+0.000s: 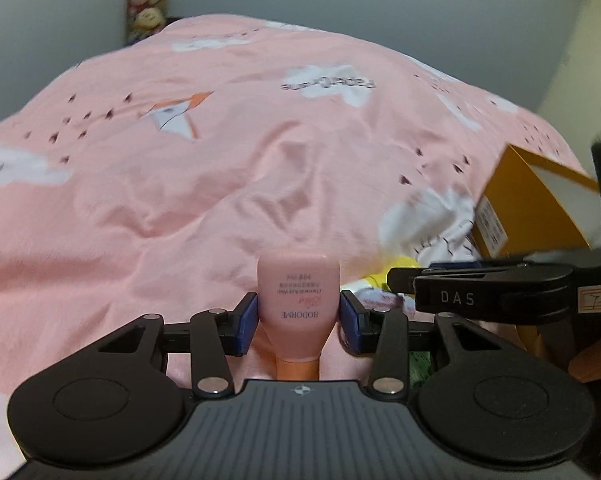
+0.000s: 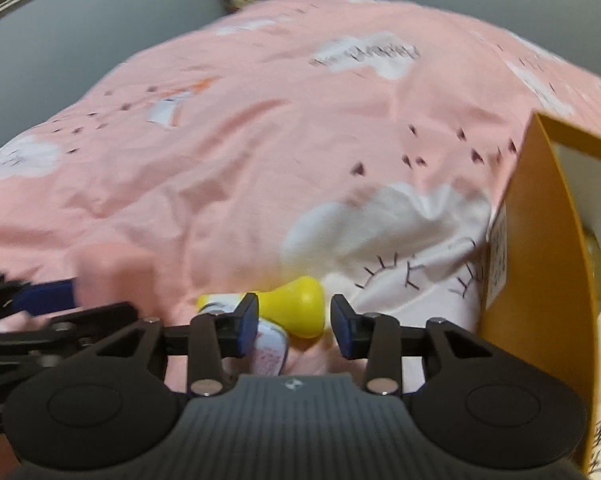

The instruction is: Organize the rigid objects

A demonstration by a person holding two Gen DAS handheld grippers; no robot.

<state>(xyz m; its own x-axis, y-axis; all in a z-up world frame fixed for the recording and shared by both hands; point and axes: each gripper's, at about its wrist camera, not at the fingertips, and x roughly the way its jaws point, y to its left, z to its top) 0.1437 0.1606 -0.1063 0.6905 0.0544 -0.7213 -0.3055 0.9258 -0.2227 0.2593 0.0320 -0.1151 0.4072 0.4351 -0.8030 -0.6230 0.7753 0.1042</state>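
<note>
Clamped between the blue pads of my left claw (image 1: 298, 316) is the pink tube (image 1: 298, 300), cap toward me, carried above the bed (image 1: 220, 160). Right claw (image 2: 294, 320) hangs released over the yellow bottle (image 2: 300, 308), probably next for the orange box (image 2: 540, 260) at three o'clock.

Pink tube (image 1: 298, 300) — smooth matt plastic; bedsheet (image 1: 228, 168) — soft wrinkled cloth; orange box (image 2: 540, 248), matt cardboard.
</note>
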